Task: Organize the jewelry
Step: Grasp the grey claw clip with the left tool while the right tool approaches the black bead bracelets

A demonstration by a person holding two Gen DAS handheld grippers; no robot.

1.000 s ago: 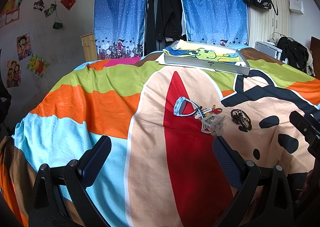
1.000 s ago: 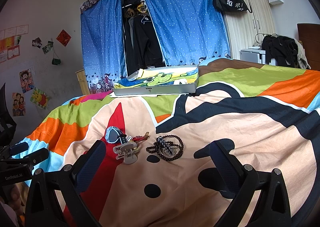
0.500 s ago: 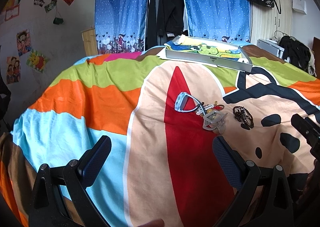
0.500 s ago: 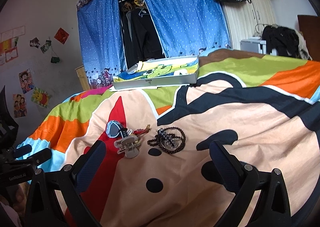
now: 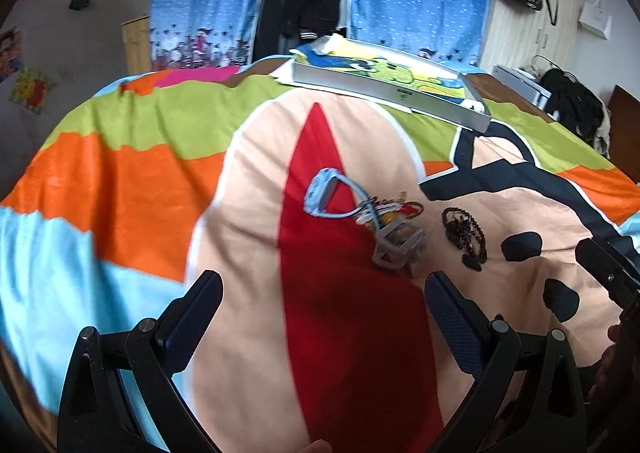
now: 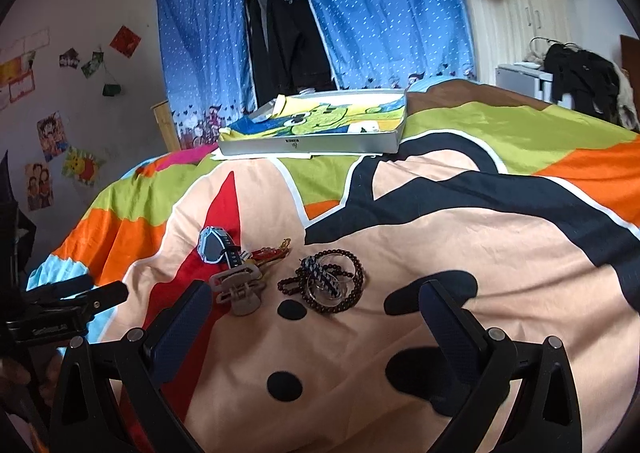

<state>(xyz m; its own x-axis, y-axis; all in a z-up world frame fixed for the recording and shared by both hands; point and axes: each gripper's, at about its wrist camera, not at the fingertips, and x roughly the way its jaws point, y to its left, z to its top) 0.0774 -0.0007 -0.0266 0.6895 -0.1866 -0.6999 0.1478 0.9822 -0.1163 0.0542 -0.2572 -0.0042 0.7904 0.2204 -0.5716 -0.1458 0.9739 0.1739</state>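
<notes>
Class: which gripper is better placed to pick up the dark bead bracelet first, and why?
Right. The bead bracelet lies straight ahead of the open right gripper; from the open left gripper it sits off to the right, beyond the hair clip.

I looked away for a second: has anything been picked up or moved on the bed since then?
Nothing picked up. Both grippers, left and right, have edged closer to the pile, jaws open and empty. The watch, grey hair clip, bead bracelets and flat box lie where they were.
</notes>
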